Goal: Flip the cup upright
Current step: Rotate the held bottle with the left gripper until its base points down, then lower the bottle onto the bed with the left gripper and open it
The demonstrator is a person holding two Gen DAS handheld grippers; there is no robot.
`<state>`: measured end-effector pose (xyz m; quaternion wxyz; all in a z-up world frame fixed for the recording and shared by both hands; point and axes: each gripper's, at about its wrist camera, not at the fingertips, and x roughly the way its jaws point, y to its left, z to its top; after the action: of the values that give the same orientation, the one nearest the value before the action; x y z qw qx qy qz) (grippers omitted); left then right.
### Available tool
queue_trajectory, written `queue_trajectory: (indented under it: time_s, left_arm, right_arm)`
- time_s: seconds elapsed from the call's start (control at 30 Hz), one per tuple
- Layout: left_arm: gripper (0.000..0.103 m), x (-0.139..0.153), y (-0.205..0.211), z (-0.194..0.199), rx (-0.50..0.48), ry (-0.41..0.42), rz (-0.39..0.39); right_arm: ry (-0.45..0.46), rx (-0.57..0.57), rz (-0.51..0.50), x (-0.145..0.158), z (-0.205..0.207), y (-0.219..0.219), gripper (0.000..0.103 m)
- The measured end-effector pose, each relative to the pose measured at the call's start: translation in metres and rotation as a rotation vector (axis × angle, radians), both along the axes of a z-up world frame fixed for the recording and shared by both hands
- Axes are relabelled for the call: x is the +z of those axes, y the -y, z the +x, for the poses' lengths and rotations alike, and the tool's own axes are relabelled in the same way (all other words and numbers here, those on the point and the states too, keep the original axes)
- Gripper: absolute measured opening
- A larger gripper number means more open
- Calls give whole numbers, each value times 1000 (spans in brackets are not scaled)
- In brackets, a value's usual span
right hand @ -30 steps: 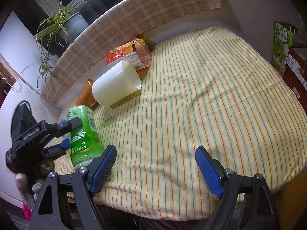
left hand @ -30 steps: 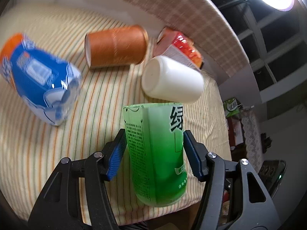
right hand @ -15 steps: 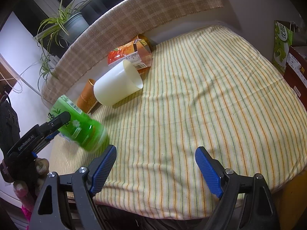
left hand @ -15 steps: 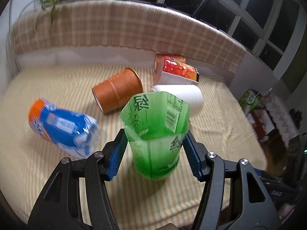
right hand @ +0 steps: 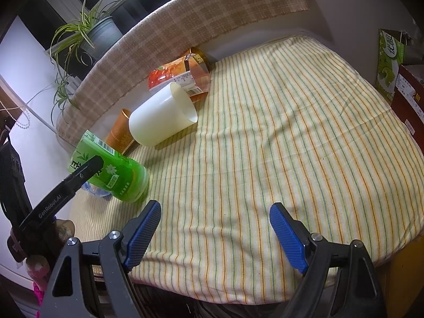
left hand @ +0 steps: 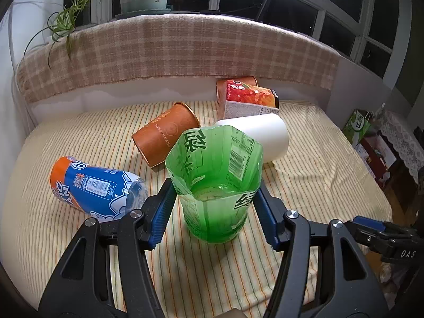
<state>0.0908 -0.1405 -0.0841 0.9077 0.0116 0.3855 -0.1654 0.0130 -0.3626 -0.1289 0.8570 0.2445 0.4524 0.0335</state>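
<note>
The left claw [left hand: 214,212] pinches a translucent green plastic cup cut from a labelled bottle [left hand: 216,182]; its blue ribbed pads [left hand: 162,217] press on either side of the lower body. The green cup sits directly between the fingers, mouth upward, base on or just above the striped yellow cloth of the tabletop [left hand: 304,185]; contact cannot be told for sure. In the right wrist view the same green cup [right hand: 114,172] leans a little, with the left claw's black finger [right hand: 66,185] lying across its side.

Beyond the left claw, just ahead and to its left, a brown paper cup [left hand: 165,137] lies on its side. Ahead and to the right lies a white plastic cup [left hand: 262,135], also on its side, close behind the green cup's rim. Farther ahead, a red and orange fruit-printed carton cup [left hand: 246,98] lies tipped near the checked brown cloth [left hand: 172,50] along the back. To the left of the left claw lies a blue and orange labelled plastic cup [left hand: 95,188], on its side, just beside the left finger.

The right claw [right hand: 214,235] is spread wide with nothing between its blue pads, hovering over the near edge of the cloth. The green cup stands to its left and slightly ahead, apart from it.
</note>
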Motion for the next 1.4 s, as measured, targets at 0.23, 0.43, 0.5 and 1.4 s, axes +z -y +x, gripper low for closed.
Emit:
queue_trajectory:
  time_s: [0.23,0.43,0.5,1.4]
  left_arm:
    - [60,0,2,-5,-24,2,16]
    - [60,0,-1,-6,-46,-19,-12]
    - [60,0,-3,-6,-48,-30,-27]
    - [74,34,-54,-44,-7,51,-90]
  right_arm:
    - [2,2,-7,2,2,-1,86]
    - [-6,7,-3,4,3,-3,86]
    - [-6,9,-4,5,3,-4,86]
    - [185,56,-242,50,0,-42,88]
